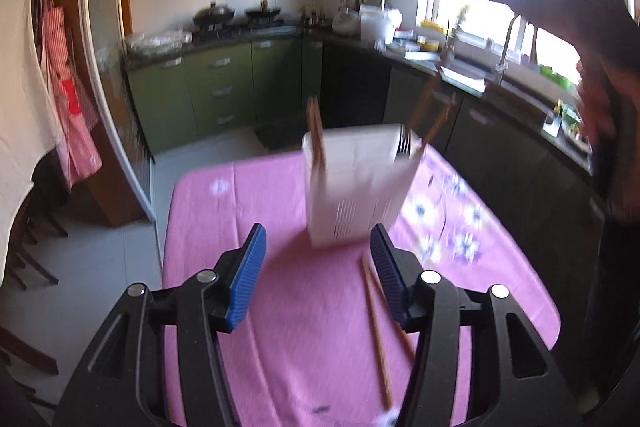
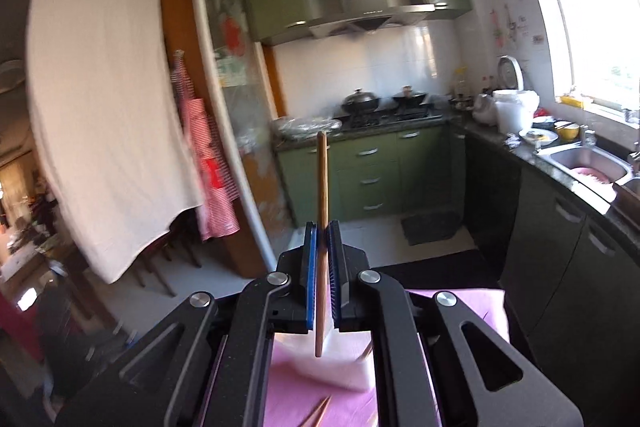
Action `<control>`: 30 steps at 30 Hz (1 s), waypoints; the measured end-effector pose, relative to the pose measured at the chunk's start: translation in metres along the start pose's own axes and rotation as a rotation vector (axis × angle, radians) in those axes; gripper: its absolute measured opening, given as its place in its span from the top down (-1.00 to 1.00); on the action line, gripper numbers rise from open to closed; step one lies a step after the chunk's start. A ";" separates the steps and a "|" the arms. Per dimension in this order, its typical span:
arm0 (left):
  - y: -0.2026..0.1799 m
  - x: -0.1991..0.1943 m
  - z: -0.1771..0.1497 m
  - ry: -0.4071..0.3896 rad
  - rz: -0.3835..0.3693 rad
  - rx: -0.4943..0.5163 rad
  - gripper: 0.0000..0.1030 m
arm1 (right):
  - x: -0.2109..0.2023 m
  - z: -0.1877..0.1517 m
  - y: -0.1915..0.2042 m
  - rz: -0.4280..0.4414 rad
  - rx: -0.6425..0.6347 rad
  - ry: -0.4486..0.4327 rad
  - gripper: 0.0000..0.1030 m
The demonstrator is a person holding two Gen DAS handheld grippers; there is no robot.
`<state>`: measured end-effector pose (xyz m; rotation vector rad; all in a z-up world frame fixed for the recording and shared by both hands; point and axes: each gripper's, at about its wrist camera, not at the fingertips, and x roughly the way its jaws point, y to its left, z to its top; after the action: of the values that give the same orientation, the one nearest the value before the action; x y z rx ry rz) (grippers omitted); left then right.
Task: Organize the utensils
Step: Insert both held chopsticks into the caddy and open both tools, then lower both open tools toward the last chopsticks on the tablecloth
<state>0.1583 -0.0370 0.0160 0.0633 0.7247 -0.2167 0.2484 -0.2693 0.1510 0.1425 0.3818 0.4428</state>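
In the left wrist view a white slotted utensil holder (image 1: pixel 352 187) stands on the pink tablecloth (image 1: pixel 240 211). It holds brown chopsticks (image 1: pixel 316 131) on its left and fork tines (image 1: pixel 406 143) on its right. My left gripper (image 1: pixel 318 233) hangs open just short of the holder, with nothing between its blue pads. Two loose chopsticks (image 1: pixel 376 327) lie on the cloth under its right finger. In the right wrist view my right gripper (image 2: pixel 322 227) is shut on one upright wooden chopstick (image 2: pixel 322 183), above the holder (image 2: pixel 340 363).
A blurred hand (image 1: pixel 600 107) and a dark shape fill the upper right of the left wrist view. Green cabinets (image 1: pixel 224 91), a dark counter with a sink (image 2: pixel 584 163) and a stove (image 2: pixel 380 111) lie beyond the table. Wooden chairs (image 1: pixel 28 243) stand to the left.
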 end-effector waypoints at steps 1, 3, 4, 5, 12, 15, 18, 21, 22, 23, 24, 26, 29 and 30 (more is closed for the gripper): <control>0.001 0.003 -0.005 0.016 0.001 0.002 0.00 | 0.013 0.000 0.000 -0.026 -0.009 0.018 0.87; 0.005 0.008 -0.018 0.046 -0.005 -0.001 0.00 | 0.037 -0.007 -0.001 -0.042 -0.011 0.069 0.87; 0.007 0.010 -0.023 0.062 -0.010 -0.006 0.00 | 0.048 -0.012 -0.002 -0.050 -0.013 0.095 0.87; 0.008 0.013 -0.026 0.077 -0.015 -0.009 -0.01 | 0.059 -0.018 -0.003 -0.057 -0.014 0.118 0.87; -0.003 0.024 -0.032 0.112 -0.035 0.007 -0.03 | 0.104 -0.047 -0.004 -0.078 -0.038 0.228 0.81; -0.010 0.029 -0.031 0.123 -0.047 0.021 -0.08 | 0.096 -0.048 0.001 -0.069 -0.049 0.214 0.75; -0.017 0.037 -0.031 0.144 -0.059 0.024 -0.15 | 0.059 -0.044 0.010 -0.036 -0.068 0.150 0.75; -0.027 0.054 -0.034 0.201 -0.088 0.025 -0.17 | 0.011 -0.050 0.018 -0.003 -0.098 0.098 0.65; -0.030 0.061 -0.035 0.221 -0.097 0.023 -0.17 | -0.004 -0.058 0.019 -0.004 -0.114 0.094 0.56; -0.032 0.068 -0.037 0.241 -0.105 0.020 -0.17 | -0.012 -0.063 0.020 -0.008 -0.122 0.098 0.53; -0.035 0.076 -0.038 0.263 -0.114 0.019 -0.17 | -0.021 -0.076 0.018 -0.011 -0.130 0.115 0.53; -0.041 0.095 -0.042 0.311 -0.122 0.014 -0.16 | -0.029 -0.104 0.009 -0.022 -0.127 0.171 0.53; -0.049 0.122 -0.047 0.360 -0.115 0.011 -0.15 | -0.031 -0.142 -0.008 -0.066 -0.099 0.250 0.52; -0.050 0.127 -0.047 0.371 -0.112 0.010 -0.15 | -0.031 -0.155 -0.015 -0.081 -0.087 0.278 0.48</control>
<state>0.2095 -0.1013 -0.1029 0.0738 1.0982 -0.3207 0.1680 -0.2880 0.0152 -0.0204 0.6377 0.3989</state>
